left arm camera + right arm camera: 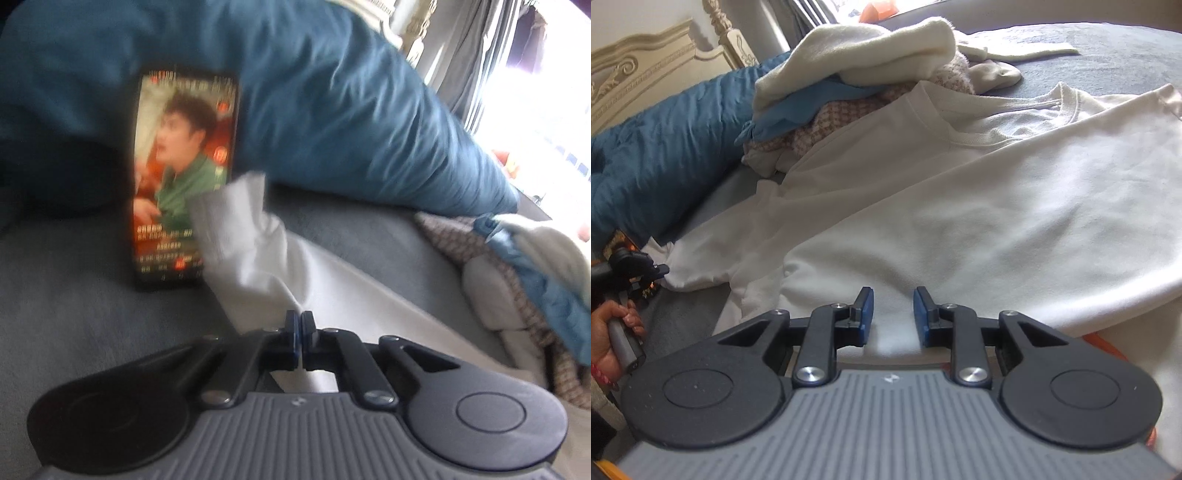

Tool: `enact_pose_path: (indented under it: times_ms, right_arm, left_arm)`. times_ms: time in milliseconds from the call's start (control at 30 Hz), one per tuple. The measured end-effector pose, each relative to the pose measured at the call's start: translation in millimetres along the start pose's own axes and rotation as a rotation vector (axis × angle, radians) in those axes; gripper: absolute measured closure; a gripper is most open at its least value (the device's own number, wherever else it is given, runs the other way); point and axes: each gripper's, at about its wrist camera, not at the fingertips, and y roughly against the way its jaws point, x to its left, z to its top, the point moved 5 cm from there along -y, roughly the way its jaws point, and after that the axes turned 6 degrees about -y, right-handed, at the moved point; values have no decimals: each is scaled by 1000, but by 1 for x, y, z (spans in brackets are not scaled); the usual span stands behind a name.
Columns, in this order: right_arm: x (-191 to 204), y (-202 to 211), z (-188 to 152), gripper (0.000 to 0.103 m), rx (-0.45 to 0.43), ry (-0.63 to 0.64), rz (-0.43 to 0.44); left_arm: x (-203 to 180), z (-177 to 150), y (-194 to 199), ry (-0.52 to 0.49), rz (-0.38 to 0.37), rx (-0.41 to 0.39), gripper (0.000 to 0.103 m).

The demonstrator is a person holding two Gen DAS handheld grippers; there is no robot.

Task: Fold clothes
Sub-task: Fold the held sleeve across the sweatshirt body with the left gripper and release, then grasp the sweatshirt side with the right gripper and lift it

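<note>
Left gripper [301, 325] clenched on the white sweatshirt [960, 206] sleeve cuff — right gripper [893, 314] released; best carried across smoothly, taut.

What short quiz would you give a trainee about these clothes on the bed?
1. True or false: the right gripper is fully shut.
2. What does the left gripper pinch? A) a sleeve of the white long-sleeved sweatshirt; B) a grey sock; C) nothing.
3. What stands propped against the puffy blue quilt?

Key:
1. False: its jaws stand apart above the sweatshirt's hem.
2. A.
3. A black smartphone with a lit screen.
</note>
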Motion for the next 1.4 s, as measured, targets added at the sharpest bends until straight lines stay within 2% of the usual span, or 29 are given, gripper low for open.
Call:
enact_pose_path:
  times_ms: [133, 267, 367, 467, 533, 567, 600, 667, 767, 800, 900, 967, 1067, 1200, 1400]
  right_arm:
    - [-5, 10, 5, 79, -25, -39, 14]
    - [-13, 24, 8, 79, -52, -73, 17]
    - [-22, 36, 8, 79, -71, -103, 12]
    - [-31, 48, 8, 79, -94, -130, 1]
    - [-39, 55, 6, 79, -108, -150, -9]
    - [-43, 58, 5, 79, -113, -161, -16]
    - [-47, 61, 5, 79, -118, -173, -24]
    - [-54, 65, 3, 79, -123, -189, -37]
    - [-59, 70, 3, 79, -119, -177, -50]
    - [-56, 71, 5, 79, -119, -157, -50]
    - [-46, 69, 13, 79, -126, -101, -28]
    - [-31, 63, 20, 79, -115, -76, 12]
    - [2, 50, 28, 73, -84, 0, 79]
    - [54, 26, 27, 58, -34, 146, 141]
    - [113, -15, 11, 52, 29, 384, 142]
  left_arm:
    - [-27, 12, 32, -37, -83, -87, 101]
    - [-86, 15, 74, -149, -235, -183, 101]
    - [-141, -4, 118, -275, -393, -222, 101]
    - [-192, -47, 160, -441, -561, -206, 100]
    - [-218, -88, 179, -563, -654, -141, 92]
    - [-227, -110, 185, -611, -685, -104, 79]
    - [-232, -130, 191, -654, -705, -73, 72]
    - [-234, -162, 201, -726, -734, -43, 64]
    - [-226, -187, 214, -786, -805, -37, 52]
    - [-224, -189, 218, -796, -821, -38, 51]
    - [-209, -182, 214, -798, -814, -42, 48]
    - [-195, -172, 202, -791, -780, -36, 48]
    - [-175, -159, 181, -760, -712, 7, 48]
    - [-146, -143, 155, -674, -635, 72, 48]
    - [-105, -112, 126, -497, -502, 125, 48]
